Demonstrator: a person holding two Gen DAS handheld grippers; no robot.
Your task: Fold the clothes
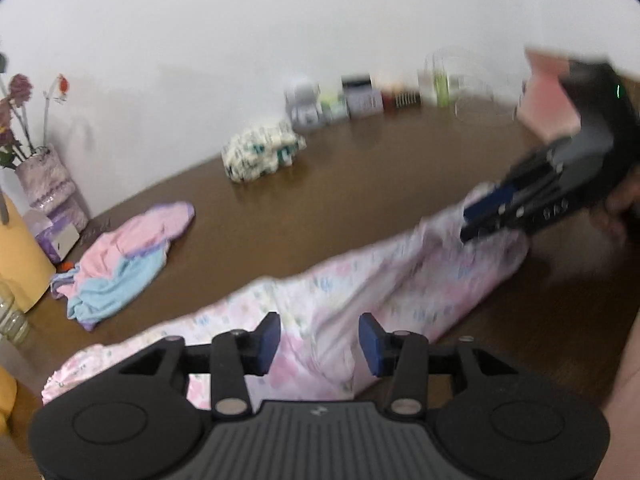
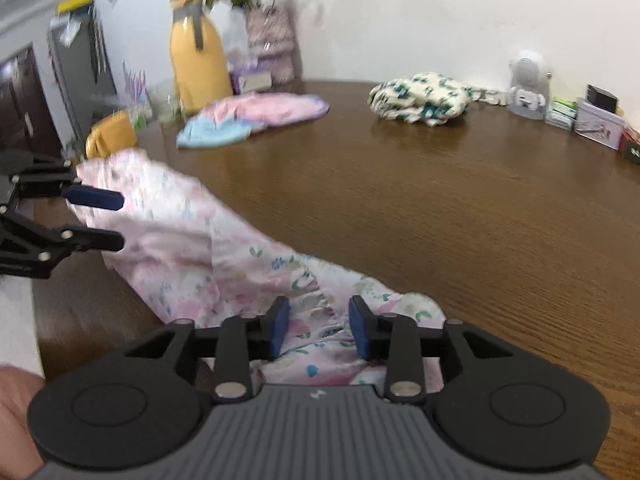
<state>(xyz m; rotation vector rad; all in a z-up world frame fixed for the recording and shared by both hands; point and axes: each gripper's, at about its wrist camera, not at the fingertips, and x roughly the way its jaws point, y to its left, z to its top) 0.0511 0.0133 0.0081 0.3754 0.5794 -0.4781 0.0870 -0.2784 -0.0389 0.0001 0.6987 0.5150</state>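
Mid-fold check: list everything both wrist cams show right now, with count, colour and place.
floral garment: 1, pale pink print, stretched along the near table edge between both grippers
pastel garment: 1, pink, blue and lilac, crumpled at far left
green-print garment: 1, cream with green, bunched near the wall
table: 1, brown wood
yellow jug: 1, far left corner
flower vase: 1, lilac, beside the jug
small boxes: several, blurred, along the wall
left gripper: open, over the floral garment
right gripper: open, over its other end
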